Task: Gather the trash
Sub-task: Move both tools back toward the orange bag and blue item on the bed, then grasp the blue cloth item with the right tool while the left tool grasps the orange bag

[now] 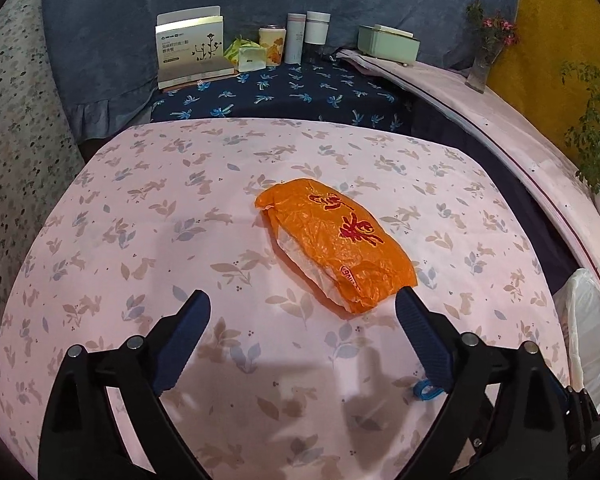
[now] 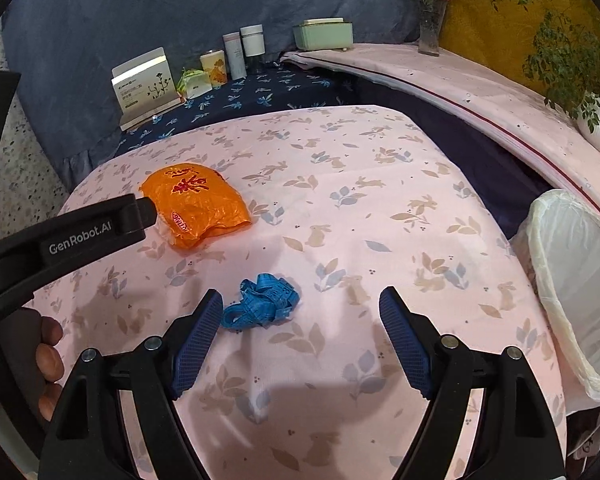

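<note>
A crumpled orange plastic bag [image 1: 334, 242] with red print lies on the pink rabbit-print table; it also shows in the right wrist view [image 2: 198, 204]. My left gripper [image 1: 302, 304] is open and empty, just short of the bag's near end, its right fingertip close to the bag. A tangled blue ribbon [image 2: 262, 302] lies in front of my right gripper [image 2: 302, 302], which is open and empty, the ribbon near its left finger. A sliver of the ribbon [image 1: 426, 390] shows behind the left gripper's right finger. The left gripper's body [image 2: 80, 232] shows at left.
A trash bin lined with a white bag [image 2: 576, 280] stands at the table's right edge, also visible in the left wrist view [image 1: 590, 328]. Beyond the table, a dark blue surface holds a white box [image 1: 190, 50], tins and a mint-green box [image 1: 388, 44]. Potted plants [image 2: 598, 120] stand on the right ledge.
</note>
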`<state>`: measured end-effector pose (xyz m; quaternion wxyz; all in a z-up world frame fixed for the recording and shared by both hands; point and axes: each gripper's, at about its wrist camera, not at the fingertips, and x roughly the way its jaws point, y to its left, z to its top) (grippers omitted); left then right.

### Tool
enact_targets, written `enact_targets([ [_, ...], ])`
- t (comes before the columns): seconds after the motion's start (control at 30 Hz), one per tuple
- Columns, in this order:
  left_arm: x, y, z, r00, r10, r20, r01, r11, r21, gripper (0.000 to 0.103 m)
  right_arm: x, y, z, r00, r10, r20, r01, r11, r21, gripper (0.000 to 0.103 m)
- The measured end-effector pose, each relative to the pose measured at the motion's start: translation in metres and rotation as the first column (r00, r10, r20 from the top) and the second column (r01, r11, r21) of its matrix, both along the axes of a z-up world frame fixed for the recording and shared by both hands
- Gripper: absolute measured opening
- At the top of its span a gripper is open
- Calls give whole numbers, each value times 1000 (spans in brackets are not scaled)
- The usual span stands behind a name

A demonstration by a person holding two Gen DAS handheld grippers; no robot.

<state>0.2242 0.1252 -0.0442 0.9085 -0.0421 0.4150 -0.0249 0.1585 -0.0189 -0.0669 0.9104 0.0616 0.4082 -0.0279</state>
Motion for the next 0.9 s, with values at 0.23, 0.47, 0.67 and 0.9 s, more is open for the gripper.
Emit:
enact_targets([
  [0.23, 25, -6, -10, 1000, -8, -23, 8, 1000, 3, 90, 15, 11, -13, 1000, 19, -24, -19, 1000, 4, 77],
  [0.47, 45, -16, -20, 999, -23, -44, 23, 1000, -2, 90, 24, 11, -22, 999, 17, -43, -16, 1000, 17, 77],
  [0.67, 56, -19, -31, 997, -45, -65, 44, 999, -21, 86, 31, 9, -32, 998, 8, -68, -6, 1000, 18, 70],
  [0.9, 56, -23, -40, 993, -76, -90, 71, 996, -61, 65, 32, 12, -32, 998, 14, -66, -14, 1000, 2, 46],
])
